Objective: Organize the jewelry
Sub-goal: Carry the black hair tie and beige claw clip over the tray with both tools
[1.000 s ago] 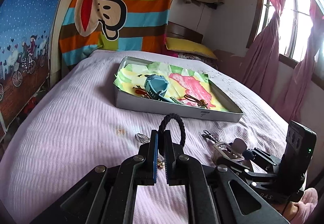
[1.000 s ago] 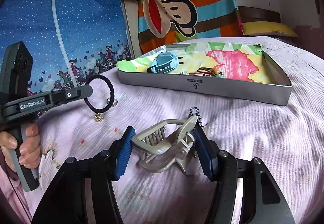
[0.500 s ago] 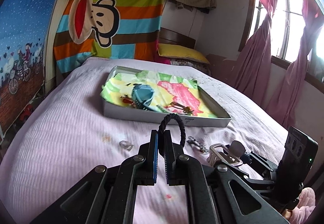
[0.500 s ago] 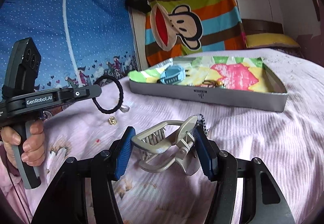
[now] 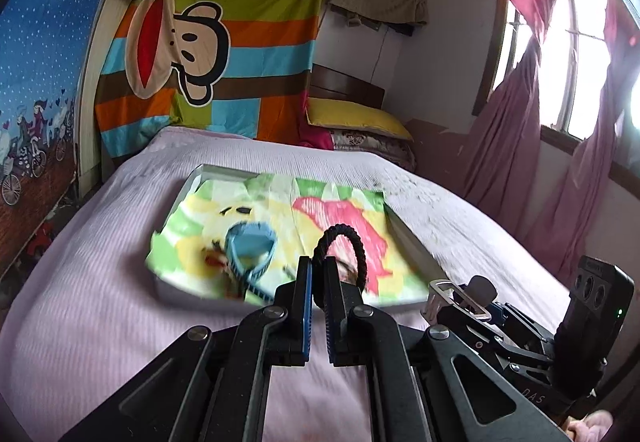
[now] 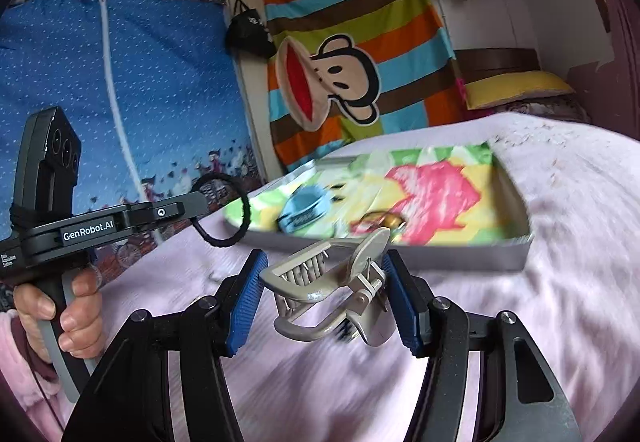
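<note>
My left gripper [image 5: 317,268] is shut on a black braided hair tie [image 5: 352,242] and holds it in the air just before the near edge of the grey tray [image 5: 412,238]. It also shows in the right wrist view [image 6: 200,198] with the hair tie [image 6: 224,216] hanging from it. My right gripper [image 6: 324,290] is shut on a grey claw hair clip [image 6: 336,290], lifted above the bed, short of the tray [image 6: 516,254]. The tray is lined with a colourful cloth and holds a blue watch [image 5: 250,246] and a small keyring piece [image 6: 386,220].
The tray lies on a pink-white bedspread [image 5: 100,282]. A yellow pillow [image 5: 356,120] lies at the bed head. A striped monkey banner [image 5: 208,54] hangs behind, pink curtains [image 5: 560,178] and a window at the right, a blue wardrobe cover [image 6: 120,90] at the left.
Both grippers have risen and moved forward toward the tray, each still holding its item. The small items left on the bedspread have dropped out of view.
</note>
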### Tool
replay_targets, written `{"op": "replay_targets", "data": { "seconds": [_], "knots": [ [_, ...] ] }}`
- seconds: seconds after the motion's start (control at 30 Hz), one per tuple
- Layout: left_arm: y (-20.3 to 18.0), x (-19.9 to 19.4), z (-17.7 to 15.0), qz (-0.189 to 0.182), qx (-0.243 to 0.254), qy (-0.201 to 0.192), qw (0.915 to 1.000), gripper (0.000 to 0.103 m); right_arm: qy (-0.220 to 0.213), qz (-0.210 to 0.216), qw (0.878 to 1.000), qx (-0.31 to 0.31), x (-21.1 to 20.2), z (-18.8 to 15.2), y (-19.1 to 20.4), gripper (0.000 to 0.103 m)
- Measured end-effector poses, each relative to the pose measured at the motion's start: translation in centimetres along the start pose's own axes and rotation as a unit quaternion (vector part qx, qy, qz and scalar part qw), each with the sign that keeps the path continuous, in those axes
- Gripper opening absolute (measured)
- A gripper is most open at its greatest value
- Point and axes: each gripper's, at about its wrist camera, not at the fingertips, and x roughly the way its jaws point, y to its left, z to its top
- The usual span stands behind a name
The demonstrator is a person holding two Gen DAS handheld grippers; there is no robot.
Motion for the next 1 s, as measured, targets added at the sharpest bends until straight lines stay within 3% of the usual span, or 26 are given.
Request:
{"op": "replay_targets", "data": {
  "seconds": [0.17,0.43,1.0],
  "knots": [
    [0.2,3.8,1.8,0.012,-0.01,0.016,0.9998,0.005,0.0,-0.018,1.0,-0.002,2.2,2.5,-2.0,0.054],
    [-0.2,9.1,2.0,0.033,-0.011,0.063,0.9974,0.005,0.014,-0.045,0.999,0.016,7.1,4.7,-4.9,0.054],
    [-0.1,12.2,0.3,0.063,-0.005,0.127,0.9899,0.006,0.083,-0.066,0.994,0.021,12.3,3.9,-6.4,0.054]
  ]
}}
